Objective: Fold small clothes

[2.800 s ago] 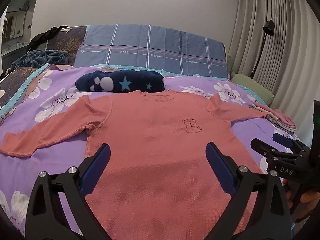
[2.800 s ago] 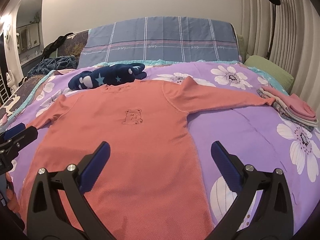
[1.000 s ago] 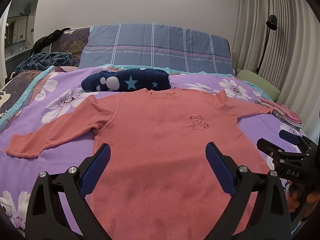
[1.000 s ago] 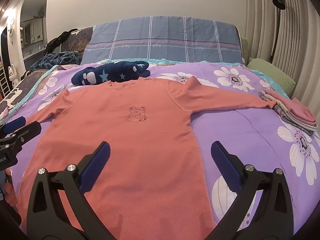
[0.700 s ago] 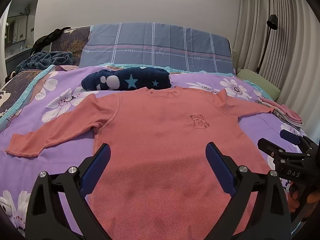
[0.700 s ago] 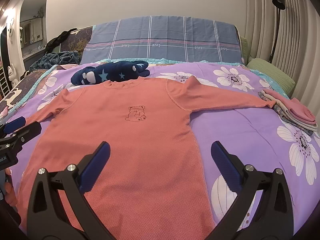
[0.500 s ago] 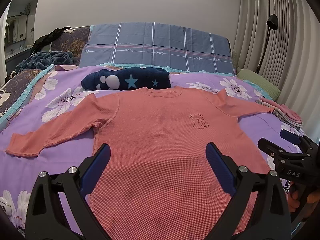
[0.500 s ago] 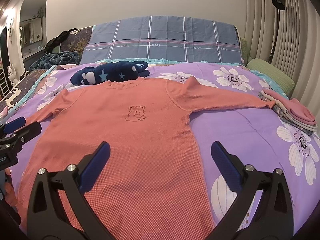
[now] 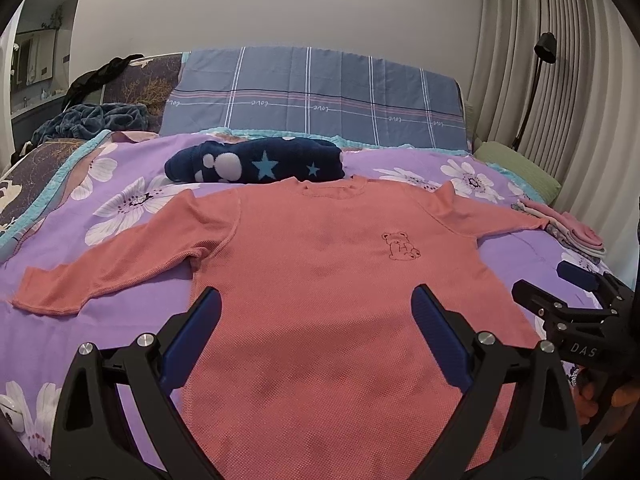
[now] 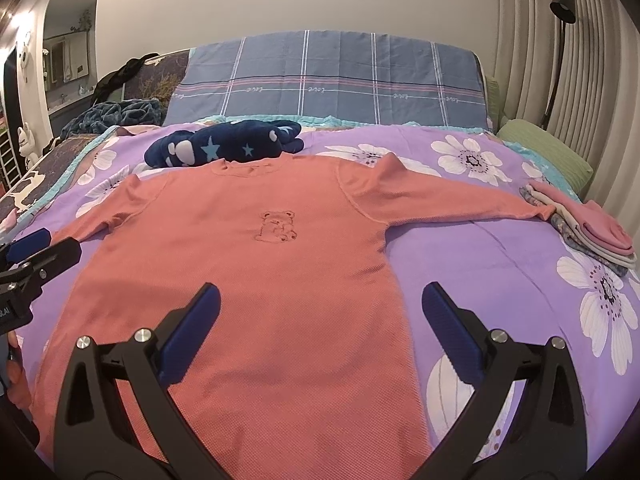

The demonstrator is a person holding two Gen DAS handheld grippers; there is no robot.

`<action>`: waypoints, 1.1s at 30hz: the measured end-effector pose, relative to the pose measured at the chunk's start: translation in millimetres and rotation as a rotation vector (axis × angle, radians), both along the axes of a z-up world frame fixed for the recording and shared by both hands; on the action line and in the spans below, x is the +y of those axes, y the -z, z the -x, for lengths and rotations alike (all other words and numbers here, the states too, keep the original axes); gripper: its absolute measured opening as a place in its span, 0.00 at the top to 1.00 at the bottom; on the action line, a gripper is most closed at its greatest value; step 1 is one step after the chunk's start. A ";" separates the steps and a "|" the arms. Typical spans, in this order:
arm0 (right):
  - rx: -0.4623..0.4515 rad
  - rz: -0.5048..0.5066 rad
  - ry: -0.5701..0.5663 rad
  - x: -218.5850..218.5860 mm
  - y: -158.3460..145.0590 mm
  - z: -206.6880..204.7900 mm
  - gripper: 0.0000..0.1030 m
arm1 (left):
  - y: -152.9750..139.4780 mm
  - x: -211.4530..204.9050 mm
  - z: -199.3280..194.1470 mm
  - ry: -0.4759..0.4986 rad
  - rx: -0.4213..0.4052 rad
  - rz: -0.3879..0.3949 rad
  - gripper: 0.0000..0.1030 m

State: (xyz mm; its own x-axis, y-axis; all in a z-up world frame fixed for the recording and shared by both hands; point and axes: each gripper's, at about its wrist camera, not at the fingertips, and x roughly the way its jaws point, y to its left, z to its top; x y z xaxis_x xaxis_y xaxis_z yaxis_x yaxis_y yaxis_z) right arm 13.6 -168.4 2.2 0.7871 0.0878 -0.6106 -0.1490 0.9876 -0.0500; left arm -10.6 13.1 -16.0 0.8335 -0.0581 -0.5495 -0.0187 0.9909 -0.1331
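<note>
Hovering over shirt (image 9: 320, 300), L gripper (image 9: 316, 316) & R gripper (image 10: 320, 314) jaws wide apart, holding nothing.

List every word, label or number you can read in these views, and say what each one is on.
"love": stitched again and again along the stripe of the plaid pillow.
"DAS": white letters on the right gripper, as seen from the left wrist view; any further letters are cut off.
White letters on the left gripper, at the edge of the right wrist view: cut off, unreadable.
The bear on the shirt carries no text.
</note>
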 end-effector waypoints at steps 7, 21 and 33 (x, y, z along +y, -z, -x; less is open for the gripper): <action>-0.003 0.004 -0.004 2.7 -2.1 -1.5 0.02 | 1.0 4.9 -1.7 -0.005 0.012 0.006 0.17; -0.024 -0.002 -0.005 3.0 -11.8 -2.4 0.11 | 5.6 11.3 -3.7 -0.002 0.030 0.029 0.30; 0.034 0.017 -0.038 14.1 -11.2 -9.3 0.70 | 11.7 62.8 0.7 -0.103 0.056 0.054 0.56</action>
State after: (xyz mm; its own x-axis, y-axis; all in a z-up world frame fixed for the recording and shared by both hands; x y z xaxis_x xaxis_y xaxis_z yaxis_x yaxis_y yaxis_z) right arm 22.8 -154.3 13.4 0.7620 0.1068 -0.6387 -0.1883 0.9802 -0.0608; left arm -11.3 75.9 -27.7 0.8044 -0.0041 -0.5941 -0.1294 0.9748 -0.1819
